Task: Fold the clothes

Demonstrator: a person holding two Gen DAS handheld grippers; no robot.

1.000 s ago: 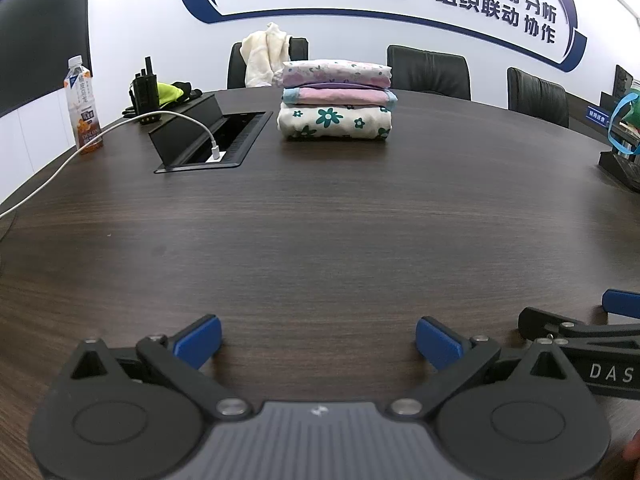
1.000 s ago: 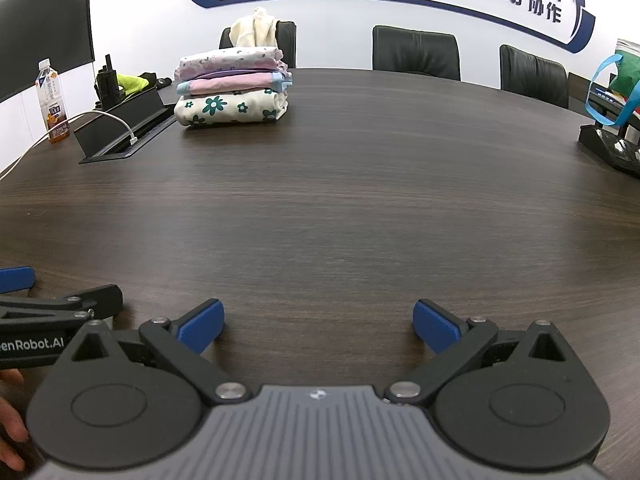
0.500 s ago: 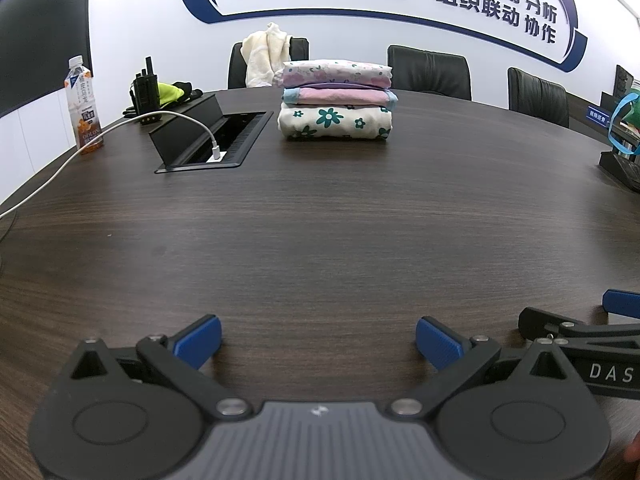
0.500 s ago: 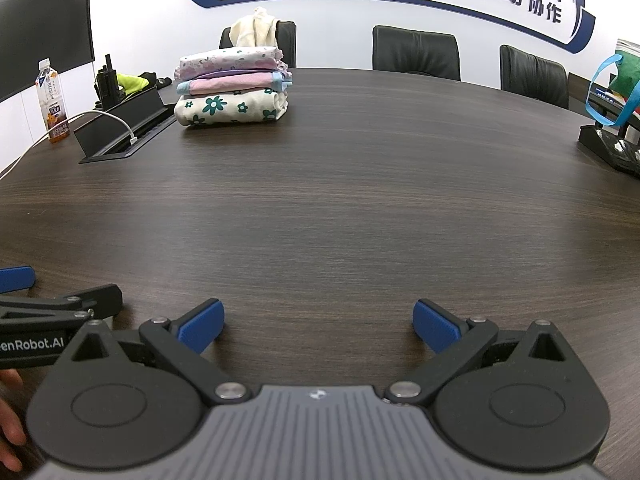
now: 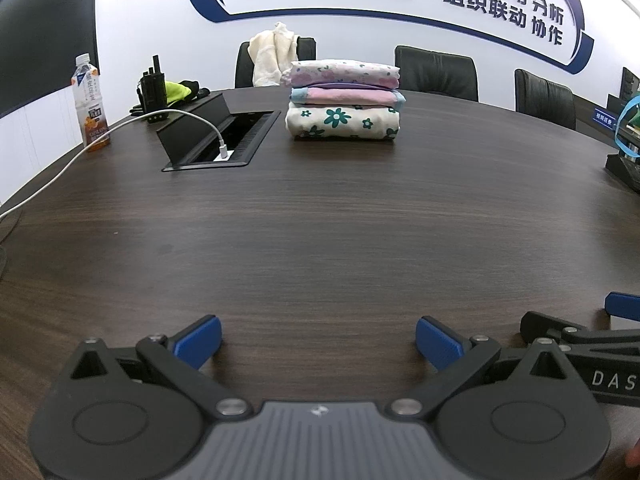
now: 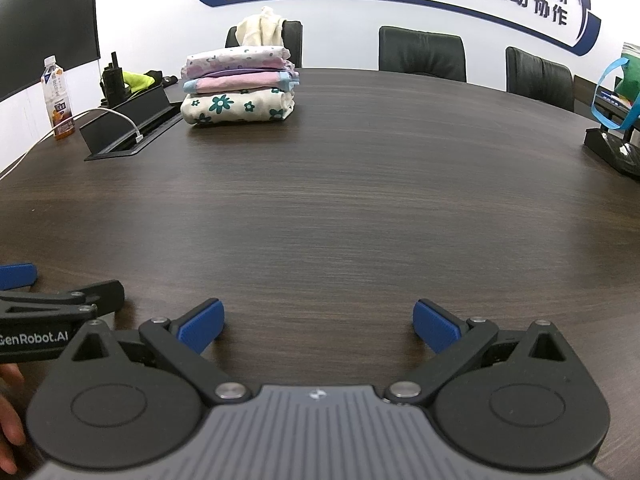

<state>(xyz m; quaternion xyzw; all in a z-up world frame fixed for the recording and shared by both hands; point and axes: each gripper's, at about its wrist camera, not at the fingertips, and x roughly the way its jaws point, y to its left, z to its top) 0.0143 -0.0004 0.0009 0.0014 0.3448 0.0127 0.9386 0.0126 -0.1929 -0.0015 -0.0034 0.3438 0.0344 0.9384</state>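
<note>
Nothing has moved since the earlier frames: both tongs sit where they were, low over the near edge of the dark wood-grain counter, side by side and pointing the same way across it. The left tongs are spread wide, their blue pads holding nothing between them; the right tongs are spread just as wide and equally empty. Part of a person's hand shows behind the left tool.

Taking the stack of three folded garments as the landmark: it lies well apart from both tongs, on the far side of the counter, with bare wood between. From the left tongs it stands almost straight ahead; from the right tongs it sits ahead and off to the left, so the left hand looks better lined up with it. Its long axis runs crosswise to the tongs' pointing direction.

The stack is tidy: a white piece with green flowers at the bottom, a pink one with a light blue edge in the middle, a pale floral one on top, edges roughly squared. No loose garment lies on the counter. Behind the stack, a cream cloth hangs rumpled over a black chair back, probably the next piece to fold. Left of the stack is an open black cable box.
</note>
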